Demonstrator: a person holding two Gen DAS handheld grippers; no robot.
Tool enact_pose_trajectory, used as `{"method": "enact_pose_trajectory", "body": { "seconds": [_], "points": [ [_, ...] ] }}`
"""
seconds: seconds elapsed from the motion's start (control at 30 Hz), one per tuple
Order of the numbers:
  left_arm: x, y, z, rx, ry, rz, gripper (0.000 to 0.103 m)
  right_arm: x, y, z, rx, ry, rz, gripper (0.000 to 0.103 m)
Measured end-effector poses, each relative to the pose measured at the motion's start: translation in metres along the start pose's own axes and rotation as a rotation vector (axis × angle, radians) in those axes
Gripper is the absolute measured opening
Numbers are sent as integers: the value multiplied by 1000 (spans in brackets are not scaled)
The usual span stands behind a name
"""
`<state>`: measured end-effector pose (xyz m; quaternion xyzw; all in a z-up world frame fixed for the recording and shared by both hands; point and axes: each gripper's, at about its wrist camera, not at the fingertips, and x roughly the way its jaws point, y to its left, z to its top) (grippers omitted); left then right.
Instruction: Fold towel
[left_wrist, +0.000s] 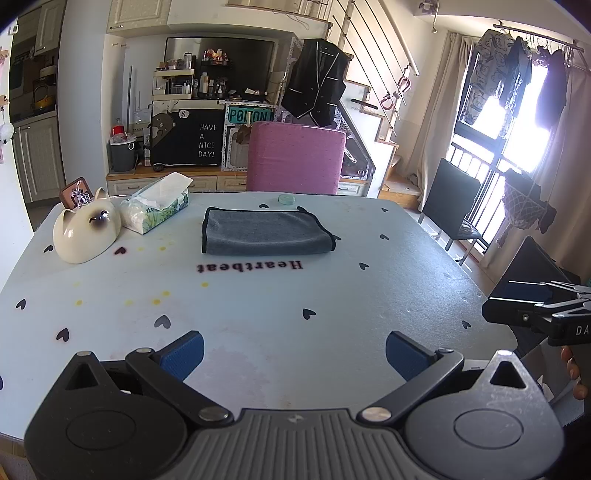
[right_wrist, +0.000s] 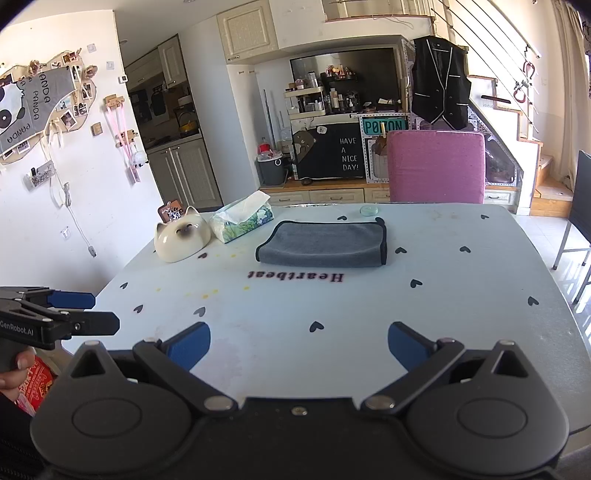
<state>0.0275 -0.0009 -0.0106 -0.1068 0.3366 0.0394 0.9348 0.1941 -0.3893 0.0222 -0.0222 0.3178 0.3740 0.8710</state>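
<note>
1. Two sets of jaws stand spread wide with nothing between them: our left gripper (left_wrist: 294, 352) and our right gripper (right_wrist: 299, 347), each with blue ribbed pads, hang over the near edge of the pale blue table (left_wrist: 332, 295) printed with small black hearts.
2. We see each gripper in the other's view: the right one (left_wrist: 524, 306) at the table's near right corner, the left one (right_wrist: 79, 314) at its near left corner.
3. Beyond our jaws the word "Heartbeat" (left_wrist: 249, 266) is printed across the table's middle.
4. Just past that lettering lies the grey microfibre towel with black trim (left_wrist: 264, 232), folded into a flat rectangle, well apart from both grippers, toward the far edge.
5. Near the far edge, just behind the towel, sits a small round mint-green lid (left_wrist: 287, 199).
6. Toward the far left corner rest a soft pack of white tissues (left_wrist: 155, 206) and, beside it, a cream ceramic cat-face bowl (left_wrist: 86, 230).
7. Behind the far edge stands a pink upholstered chair (left_wrist: 295, 162).
</note>
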Motion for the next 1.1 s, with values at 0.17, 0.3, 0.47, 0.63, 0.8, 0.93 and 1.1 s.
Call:
{"method": "enact_pose_trajectory", "body": {
  "seconds": [0.17, 0.3, 0.47, 0.63, 0.8, 0.93, 1.1],
  "points": [
    [0, 0, 0, 0, 0, -1, 103, -1, 0, 0, 0, 0, 0, 102],
    [0, 0, 0, 0, 0, -1, 103, -1, -1, 1, 0, 0, 0, 102],
    [-1, 1, 0, 1, -2, -1, 103, 0, 0, 0, 0, 0, 0, 102],
    [-1, 1, 0, 1, -2, -1, 103, 0, 0, 0, 0, 0, 0, 102],
    [-1, 1, 0, 1, -2, -1, 103, 0, 0, 0, 0, 0, 0, 102],
    [-1, 5, -1, -4, -2, 4, 103, -1, 0, 0, 0, 0, 0, 102],
    [-1, 8, -1, -6, 0, 6, 103, -1, 0, 0, 0, 0, 0, 102]
  ]
}}
